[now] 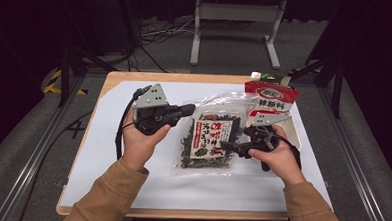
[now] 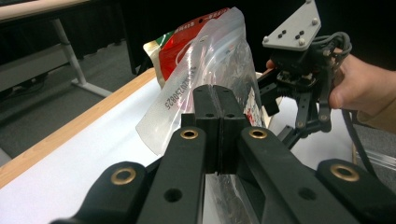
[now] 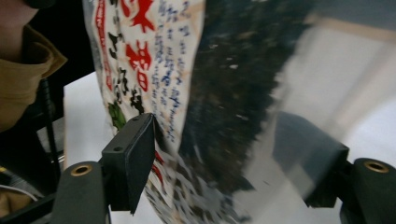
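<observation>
White-covered wooden table [image 1: 130, 187], dark room; left claw [image 2: 215, 100] pressed together, right claw [image 3: 224, 154] spread around seaweed bag [image 1: 210, 136].

clear bag [image 1: 209, 136]: dark contents, white-red label | pouch [image 1: 270, 97]: red-white | claws: black | table cover [image 1: 107, 151]: white

The desk [image 1: 135, 79] has a light wooden top, most of it covered by a white sheet [image 1: 111, 162]. Around it lies grey carpet floor [image 1: 28, 133], with metal rails [image 1: 37, 148] running along both sides. Beyond the far edge stands a grey metal frame [image 1: 236, 14] on two feet, and black cables [image 1: 157, 34] lie tangled on the floor near it. Yellow and black tape [image 1: 55, 84] marks the floor at the left. The surroundings farther back are dark.
</observation>
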Available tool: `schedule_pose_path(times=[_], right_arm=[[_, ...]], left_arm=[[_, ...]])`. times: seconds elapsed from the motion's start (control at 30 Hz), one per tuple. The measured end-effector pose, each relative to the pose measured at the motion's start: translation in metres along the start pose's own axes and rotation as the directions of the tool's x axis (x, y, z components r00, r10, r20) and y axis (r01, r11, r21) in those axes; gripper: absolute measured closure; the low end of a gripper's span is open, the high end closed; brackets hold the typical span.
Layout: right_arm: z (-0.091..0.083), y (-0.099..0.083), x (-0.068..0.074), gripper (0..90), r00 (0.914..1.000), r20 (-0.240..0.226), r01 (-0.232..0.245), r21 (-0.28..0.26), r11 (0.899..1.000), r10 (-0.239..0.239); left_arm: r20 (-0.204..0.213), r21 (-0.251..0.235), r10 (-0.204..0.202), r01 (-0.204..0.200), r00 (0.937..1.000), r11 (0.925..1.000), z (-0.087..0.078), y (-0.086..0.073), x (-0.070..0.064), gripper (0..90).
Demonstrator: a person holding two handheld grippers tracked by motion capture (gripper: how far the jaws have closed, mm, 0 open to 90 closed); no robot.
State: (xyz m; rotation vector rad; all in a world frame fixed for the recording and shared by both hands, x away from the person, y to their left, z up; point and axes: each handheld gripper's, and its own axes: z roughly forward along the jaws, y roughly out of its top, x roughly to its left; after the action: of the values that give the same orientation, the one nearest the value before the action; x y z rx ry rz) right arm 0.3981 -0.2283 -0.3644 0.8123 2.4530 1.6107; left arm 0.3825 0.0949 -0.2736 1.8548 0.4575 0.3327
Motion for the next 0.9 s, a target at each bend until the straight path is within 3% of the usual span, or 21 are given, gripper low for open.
schedule_pose_path(times=[0.27,0.5,0.9], right_arm=[[0.007,0.002,0.003,42.8,0.9965,-0.076,0.035,-0.001,0.999,-0.034],[0.002,0.002,0.005,57.0,0.9921,-0.102,0.072,-0.004,0.997,-0.072],[-0.002,0.006,0.01,67.8,0.982,-0.156,0.107,0.0,0.994,-0.106]], left_arm=[[0.003,-0.008,-0.009,0.009,1.0,0.9999,-0.003,-0.001,0.002,89.8],[0.003,-0.017,-0.021,0.021,0.9998,0.9996,-0.005,-0.002,0.004,89.7],[0.011,-0.029,-0.04,0.041,0.9991,0.9988,-0.011,-0.005,0.006,89.3]])
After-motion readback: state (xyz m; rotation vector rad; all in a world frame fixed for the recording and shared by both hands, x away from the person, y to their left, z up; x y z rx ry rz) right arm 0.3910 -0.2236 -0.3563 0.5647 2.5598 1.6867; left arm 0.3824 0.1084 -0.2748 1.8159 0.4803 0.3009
